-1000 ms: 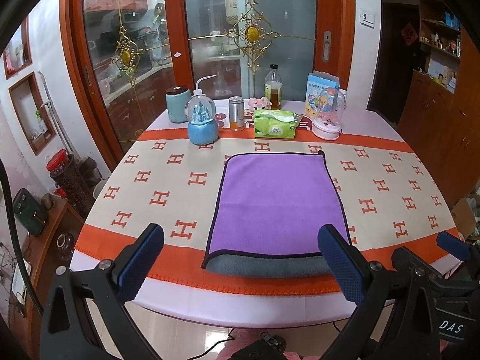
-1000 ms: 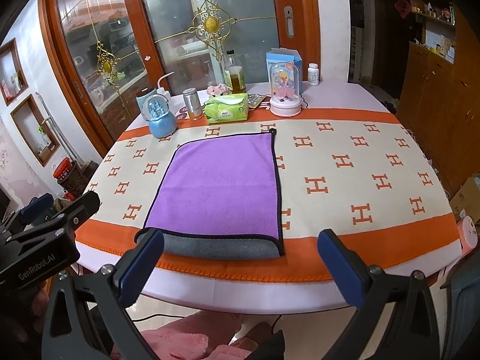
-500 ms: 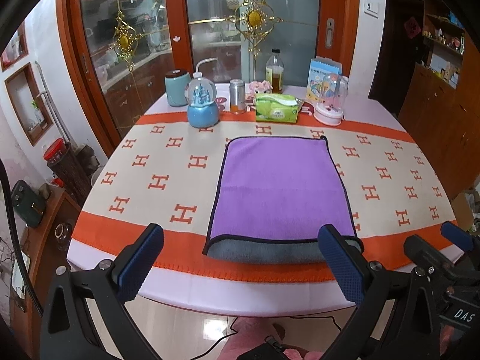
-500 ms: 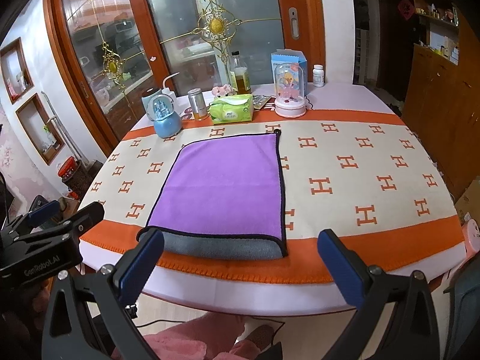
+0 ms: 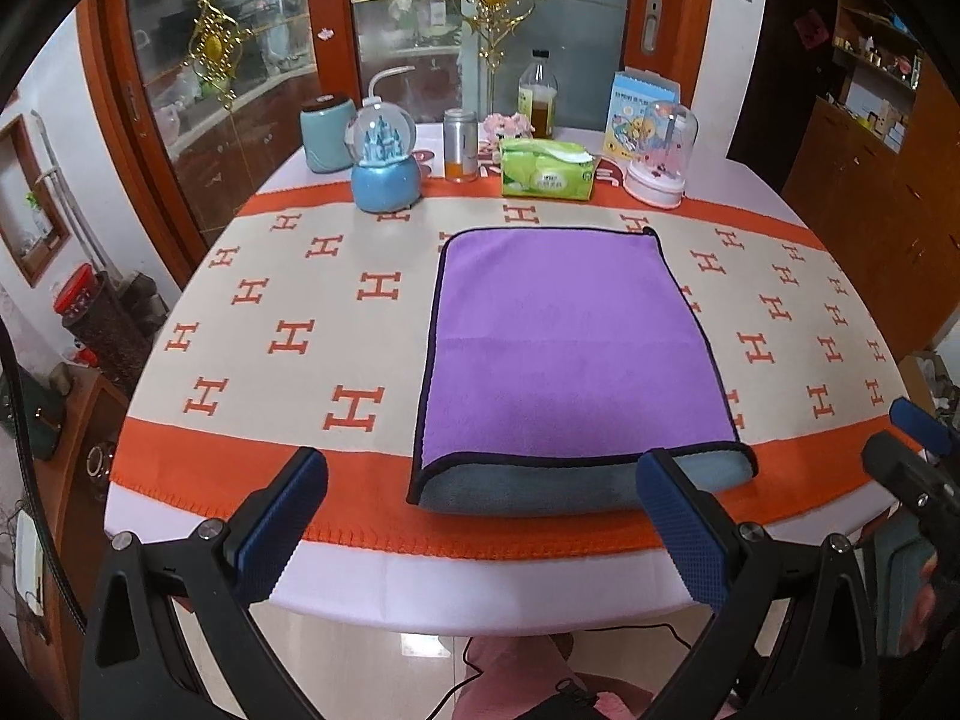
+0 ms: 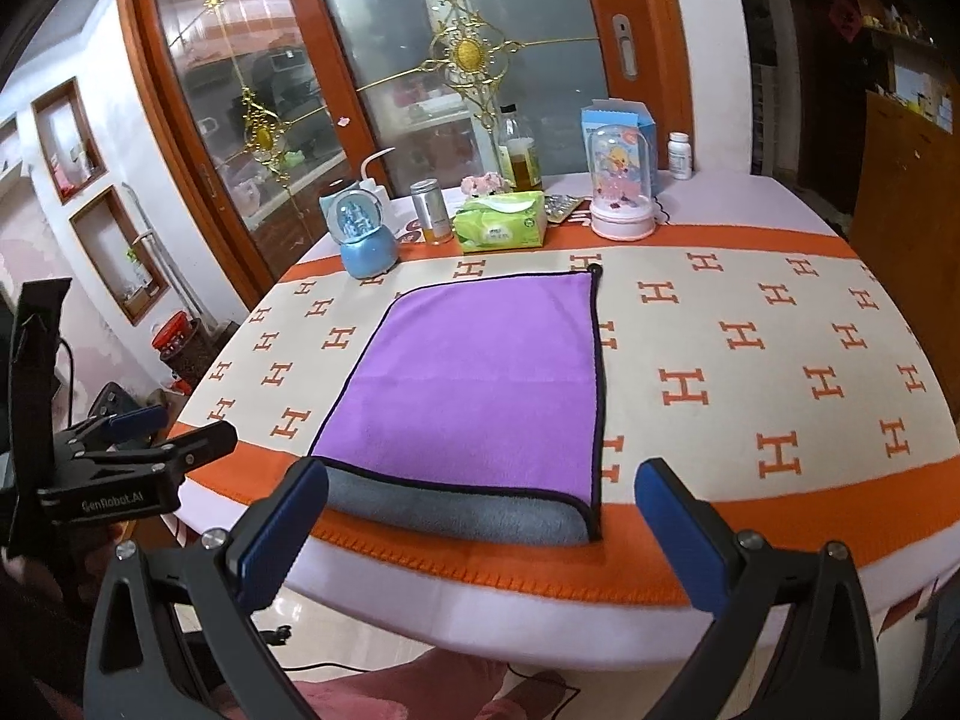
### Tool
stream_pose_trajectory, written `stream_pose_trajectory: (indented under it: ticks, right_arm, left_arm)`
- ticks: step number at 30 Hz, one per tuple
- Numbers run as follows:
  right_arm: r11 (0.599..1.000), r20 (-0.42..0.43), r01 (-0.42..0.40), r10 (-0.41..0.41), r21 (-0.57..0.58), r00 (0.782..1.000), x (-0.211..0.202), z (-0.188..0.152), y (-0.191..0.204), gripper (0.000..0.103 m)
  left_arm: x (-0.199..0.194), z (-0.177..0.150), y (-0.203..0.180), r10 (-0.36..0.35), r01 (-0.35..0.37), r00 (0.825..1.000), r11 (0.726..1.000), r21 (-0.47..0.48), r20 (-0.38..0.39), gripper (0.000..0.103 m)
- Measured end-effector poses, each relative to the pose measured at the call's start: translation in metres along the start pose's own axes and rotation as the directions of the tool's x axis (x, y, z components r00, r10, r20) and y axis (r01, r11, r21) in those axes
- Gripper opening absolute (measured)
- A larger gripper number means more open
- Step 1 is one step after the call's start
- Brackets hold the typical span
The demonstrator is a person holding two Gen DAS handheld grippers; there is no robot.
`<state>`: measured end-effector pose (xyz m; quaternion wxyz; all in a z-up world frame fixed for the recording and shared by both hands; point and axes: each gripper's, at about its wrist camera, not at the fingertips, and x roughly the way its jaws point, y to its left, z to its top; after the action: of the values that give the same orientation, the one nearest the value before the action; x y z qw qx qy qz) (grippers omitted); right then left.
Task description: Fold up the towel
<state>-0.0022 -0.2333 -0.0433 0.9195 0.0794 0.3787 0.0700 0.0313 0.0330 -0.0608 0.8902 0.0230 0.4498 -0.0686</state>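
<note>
A purple towel with a black hem lies folded flat on the table, its grey underside showing along the near fold; it also shows in the right wrist view. My left gripper is open and empty, held just short of the table's near edge in front of the towel. My right gripper is open and empty, also in front of the near fold. Each gripper shows at the edge of the other's view: the right one, the left one.
The round table has a cream and orange cloth with H marks. At its far side stand a blue snow globe, a can, a green tissue pack, a bottle and a pink domed ornament. Glass doors stand behind.
Both grippers have moved closer to the table and a little lower, so the towel looms larger. The towel has not moved. Both grippers stay open.
</note>
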Motion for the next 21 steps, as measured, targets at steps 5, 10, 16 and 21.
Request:
stream_pose_trajectory:
  ticks: [5, 10, 16, 21]
  right_arm:
    - [1.0, -0.024, 0.0, 0.0, -0.025, 1.0, 0.019, -0.002, -0.01, 0.102]
    - [0.998, -0.076, 0.02, -0.024, -0.051, 0.997, 0.042, -0.007, -0.018, 0.1]
    - [0.999, -0.154, 0.02, -0.027, -0.048, 0.988, 0.07, -0.017, -0.029, 0.094]
    - [0.999, -0.217, 0.02, -0.03, -0.046, 0.976, 0.094, -0.026, -0.035, 0.085]
  left_arm:
    - [0.024, 0.002, 0.014, -0.01, 0.011, 1.0, 1.0, 0.023, -0.029, 0.102]
    - [0.053, 0.004, 0.024, -0.011, 0.016, 0.996, 0.998, 0.056, -0.087, 0.102]
    - [0.089, 0.004, 0.034, -0.016, 0.029, 0.988, 0.996, 0.079, -0.156, 0.102]
    - [0.117, 0.001, 0.038, -0.013, 0.034, 0.975, 0.995, 0.091, -0.222, 0.102]
